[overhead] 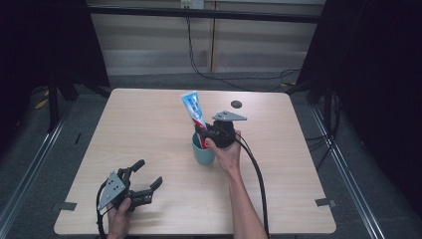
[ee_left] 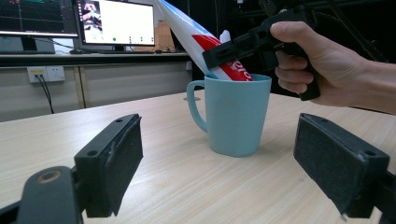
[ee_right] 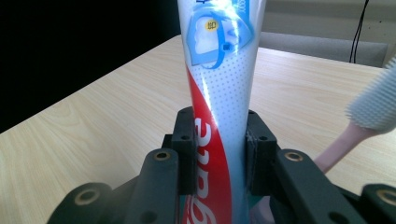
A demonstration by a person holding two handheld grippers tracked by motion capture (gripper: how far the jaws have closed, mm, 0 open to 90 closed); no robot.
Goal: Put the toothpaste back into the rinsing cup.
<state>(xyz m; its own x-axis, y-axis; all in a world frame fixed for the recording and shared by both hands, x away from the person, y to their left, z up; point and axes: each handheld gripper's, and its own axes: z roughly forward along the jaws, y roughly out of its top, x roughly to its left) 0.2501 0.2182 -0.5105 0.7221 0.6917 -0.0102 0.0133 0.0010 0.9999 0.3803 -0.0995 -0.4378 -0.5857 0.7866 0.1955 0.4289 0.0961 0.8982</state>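
Note:
A teal mug stands near the middle of the wooden table. A white, blue and red toothpaste tube rises out of it, leaning to the far left. My right gripper is shut on the tube's lower part just above the rim; in the right gripper view both pads press the tube. A toothbrush with a pale head stands beside it. My left gripper rests open at the near left, its jaws empty. It faces the mug, the tube and the right gripper.
A small black disc lies on the table behind the mug. Tape marks sit at the near corners. Monitors and a wall socket stand beyond the table's far side in the left gripper view.

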